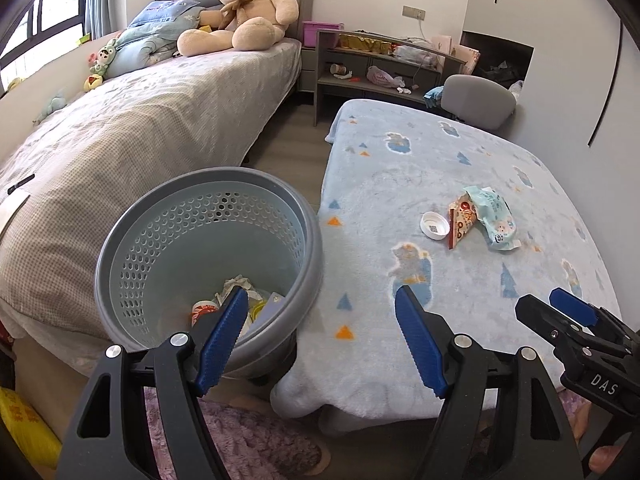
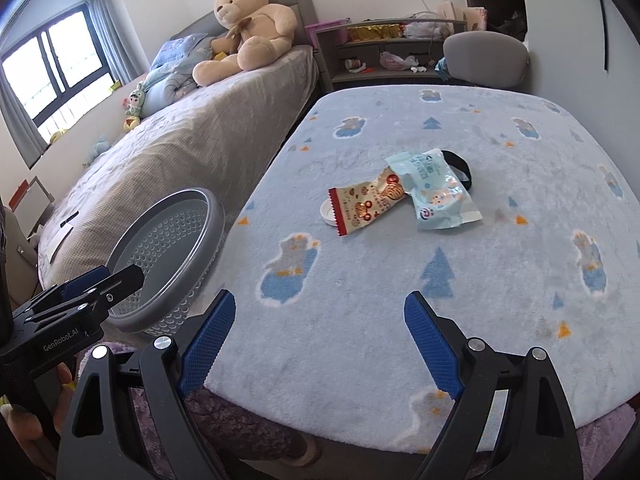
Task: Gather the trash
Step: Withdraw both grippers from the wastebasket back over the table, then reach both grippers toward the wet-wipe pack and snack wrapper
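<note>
A grey perforated waste basket [image 1: 208, 264] stands on the floor between the bed and the blanket-covered table, with crumpled paper and wrappers [image 1: 240, 298] at its bottom. On the blue blanket [image 2: 360, 320] lie a white cap [image 1: 434, 225], a red and beige snack wrapper [image 2: 366, 202] and a pale blue wipes packet [image 2: 434, 192], with a black band [image 2: 460, 168] behind it. My left gripper [image 1: 320, 312] is open, its left finger over the basket's rim. My right gripper [image 2: 318, 312] is open above the blanket's near part, short of the wrappers. The basket [image 2: 168, 264] also shows left in the right wrist view.
A bed [image 1: 132, 128] with a large teddy bear [image 1: 248, 8] and soft toys runs along the left. A grey shelf unit [image 1: 376, 68] with clutter and a grey chair [image 1: 478, 100] stand behind the table. A purple rug [image 1: 248, 436] covers the floor below.
</note>
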{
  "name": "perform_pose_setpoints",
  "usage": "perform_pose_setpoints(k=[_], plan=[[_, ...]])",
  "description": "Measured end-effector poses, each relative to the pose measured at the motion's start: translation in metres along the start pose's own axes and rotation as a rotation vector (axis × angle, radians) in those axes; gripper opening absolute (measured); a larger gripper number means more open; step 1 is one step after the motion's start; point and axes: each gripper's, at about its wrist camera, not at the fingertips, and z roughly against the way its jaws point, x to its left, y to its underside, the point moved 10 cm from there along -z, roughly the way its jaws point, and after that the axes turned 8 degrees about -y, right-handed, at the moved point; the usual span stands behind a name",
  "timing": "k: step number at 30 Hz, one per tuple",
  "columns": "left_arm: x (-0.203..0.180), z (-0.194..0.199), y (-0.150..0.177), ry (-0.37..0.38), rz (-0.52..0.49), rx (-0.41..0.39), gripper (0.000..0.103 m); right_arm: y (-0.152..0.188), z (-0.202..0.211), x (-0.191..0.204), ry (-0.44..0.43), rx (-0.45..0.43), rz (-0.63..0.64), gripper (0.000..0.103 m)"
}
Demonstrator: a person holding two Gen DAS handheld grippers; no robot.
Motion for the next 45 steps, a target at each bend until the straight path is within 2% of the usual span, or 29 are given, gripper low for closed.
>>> perform_pose_setpoints(k=[17, 33, 45], plan=[[-0.058, -0.008, -0.007, 0.031, -0.072, -0.001, 0.073, -0.003, 0.019, -0.064, 0.037, -0.038, -0.082, 0.085], [-0.106, -0.046, -0.043, 0.064, -0.136, -0.012, 0.073, -0.037, -0.007, -0.101, 0.061, -0.038, -0.056, 0.085], [-0.120, -0.060, -0.068, 0.083, -0.148, -0.033, 0.073, -0.063, -0.030, -0.112, 0.066, -0.023, -0.004, 0.085]])
